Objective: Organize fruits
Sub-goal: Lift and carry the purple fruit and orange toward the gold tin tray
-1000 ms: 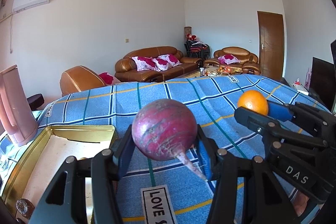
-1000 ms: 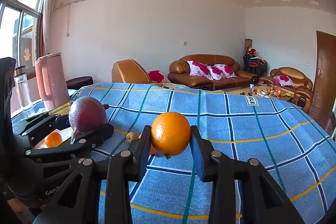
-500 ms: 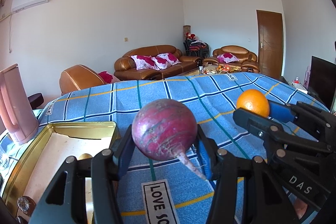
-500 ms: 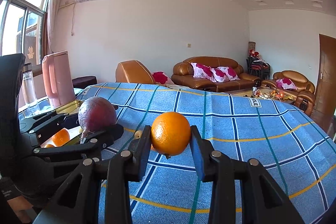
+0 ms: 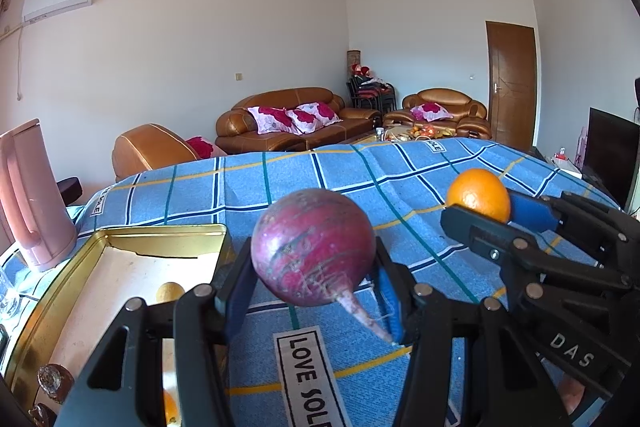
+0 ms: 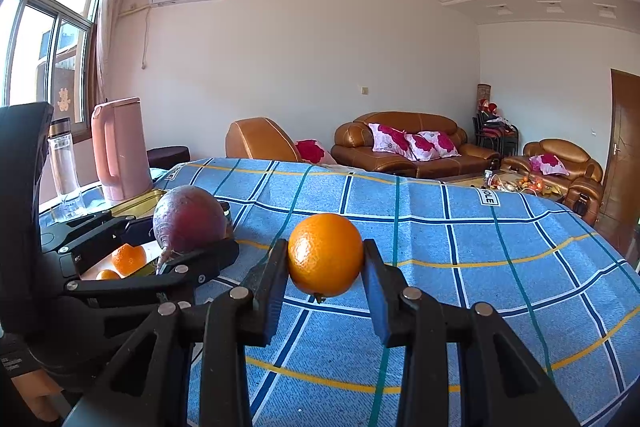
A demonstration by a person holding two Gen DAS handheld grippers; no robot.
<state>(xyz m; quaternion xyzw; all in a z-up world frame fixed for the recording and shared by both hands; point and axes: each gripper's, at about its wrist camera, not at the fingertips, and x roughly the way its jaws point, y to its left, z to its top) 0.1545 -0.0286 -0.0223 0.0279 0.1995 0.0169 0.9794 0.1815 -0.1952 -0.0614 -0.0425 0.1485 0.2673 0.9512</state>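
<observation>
Two claws are up over the big blue cloth [image 5: 280,187], each gripping food. Beside it sits the gold tray [image 5: 160,233], with small oranges [image 6: 128,258] inside. The left claw [image 5: 312,291] squeezes a purple radish [image 5: 314,251]. The right claw [image 6: 325,267] squeezes an orange [image 6: 325,254]. Both are mid-carry, I think. Next, lower each one gently into the tray.

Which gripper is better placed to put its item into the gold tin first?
Probably the left. The left gripper, holding the purple radish, is right beside the gold tin. The right gripper with the orange is farther away.
</observation>
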